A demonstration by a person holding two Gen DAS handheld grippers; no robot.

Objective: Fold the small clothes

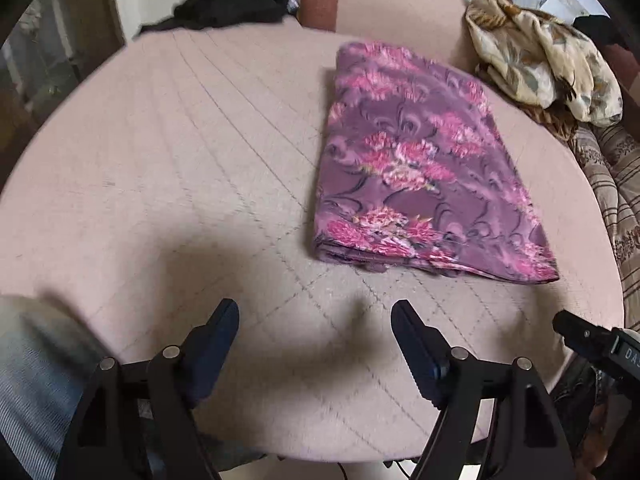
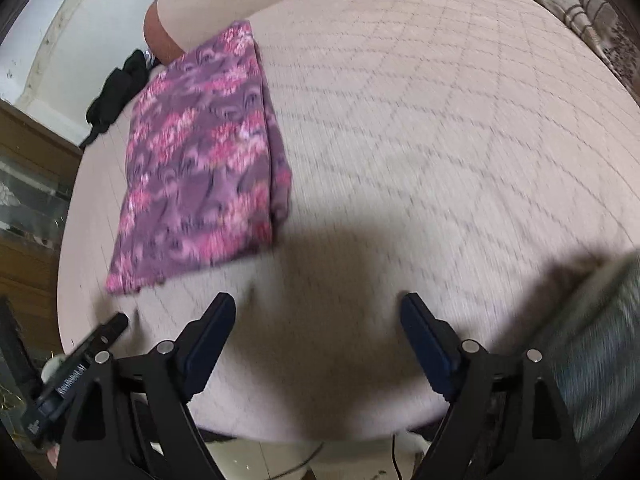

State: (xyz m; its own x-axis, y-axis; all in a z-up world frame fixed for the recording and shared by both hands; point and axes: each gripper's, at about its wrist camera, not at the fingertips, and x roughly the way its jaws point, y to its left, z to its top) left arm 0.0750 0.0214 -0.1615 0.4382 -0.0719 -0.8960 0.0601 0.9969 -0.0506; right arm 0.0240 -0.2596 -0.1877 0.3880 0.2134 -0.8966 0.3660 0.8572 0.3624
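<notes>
A purple cloth with pink flowers lies folded into a flat rectangle on the pink quilted bed. It also shows in the right wrist view, left of centre. My left gripper is open and empty, near the bed's front edge, below and left of the cloth. My right gripper is open and empty, near the front edge, to the right of the cloth. The right gripper's tip shows in the left wrist view, and the left gripper's tip in the right wrist view.
A crumpled cream floral garment lies at the back right of the bed. A black garment lies at the back left, also in the right wrist view. A striped blanket borders the right side. A wooden cabinet stands left.
</notes>
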